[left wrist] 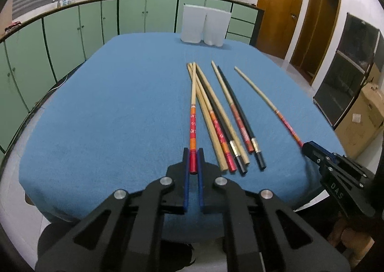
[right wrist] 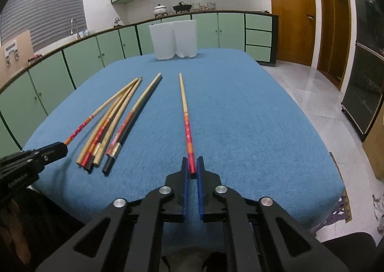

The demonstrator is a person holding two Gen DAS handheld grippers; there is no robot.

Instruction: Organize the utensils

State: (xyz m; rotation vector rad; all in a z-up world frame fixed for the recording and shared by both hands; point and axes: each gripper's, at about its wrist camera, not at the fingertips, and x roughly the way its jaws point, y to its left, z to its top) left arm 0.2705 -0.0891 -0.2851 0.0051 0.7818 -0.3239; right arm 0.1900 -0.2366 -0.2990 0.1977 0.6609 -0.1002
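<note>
Several chopsticks (left wrist: 223, 118) lie in a loose bunch on the blue tablecloth (left wrist: 108, 115); the bunch also shows in the right wrist view (right wrist: 112, 127). My left gripper (left wrist: 193, 154) is shut on the red end of a red-and-orange patterned chopstick (left wrist: 193, 115) at the bunch's left side. My right gripper (right wrist: 192, 162) is shut on the red end of a second patterned chopstick (right wrist: 186, 113) that lies apart to the right. The right gripper also shows in the left wrist view (left wrist: 309, 145), and the left gripper in the right wrist view (right wrist: 55, 149).
Two white containers (left wrist: 205, 25) stand side by side at the table's far edge, also in the right wrist view (right wrist: 172, 39). Green cabinets (left wrist: 72, 31) run behind and left. Brown doors (right wrist: 290, 12), a dark cabinet (right wrist: 364, 84) and a cardboard box (left wrist: 360, 123) are right.
</note>
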